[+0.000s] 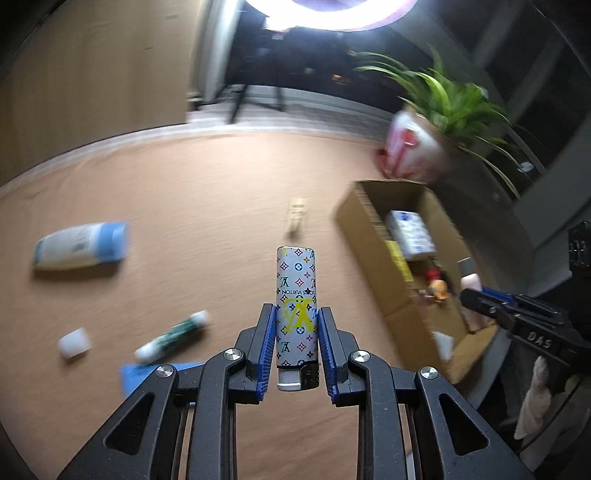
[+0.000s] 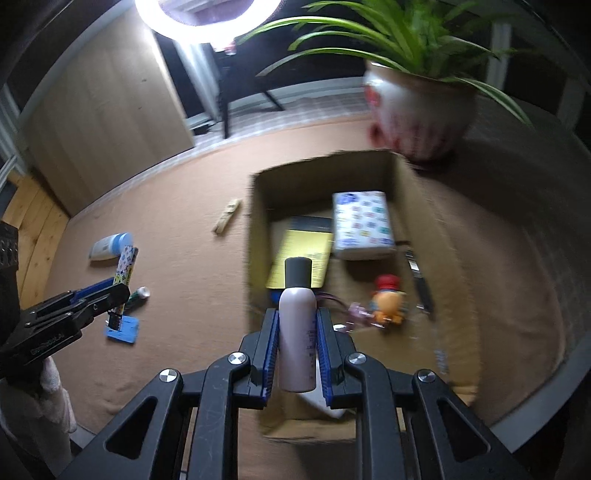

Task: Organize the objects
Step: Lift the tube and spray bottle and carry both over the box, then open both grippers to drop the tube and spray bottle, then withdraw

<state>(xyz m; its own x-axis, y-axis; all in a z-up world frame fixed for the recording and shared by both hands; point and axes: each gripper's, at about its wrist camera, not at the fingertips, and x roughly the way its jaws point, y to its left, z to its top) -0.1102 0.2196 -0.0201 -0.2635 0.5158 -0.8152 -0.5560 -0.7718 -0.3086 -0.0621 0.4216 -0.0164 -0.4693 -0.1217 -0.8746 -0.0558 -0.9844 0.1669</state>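
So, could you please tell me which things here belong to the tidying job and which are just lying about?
Part of the job:
- patterned lighter in left gripper
- pink bottle in right gripper
- cardboard box
- white-and-blue tube, green-and-white tube, clothespin, still loose

Just standing by:
- potted plant
- ring light

A lived-in home room, set up for recording. Brown cloth-covered table (image 2: 177, 206) strewn with household odds and ends: white-and-blue lotion tube (image 1: 81, 245) near the left edge, wooden clothespin (image 2: 228, 215) toward the far edge. Leafy green houseplant in a red-and-white ceramic pot (image 2: 421, 110) at the far right corner, just behind an open brown cardboard box (image 2: 436, 229) of toiletries and a small toy. Bright ring light (image 2: 199, 22) above; pale wooden cabinet (image 2: 107, 122) beyond the far edge.
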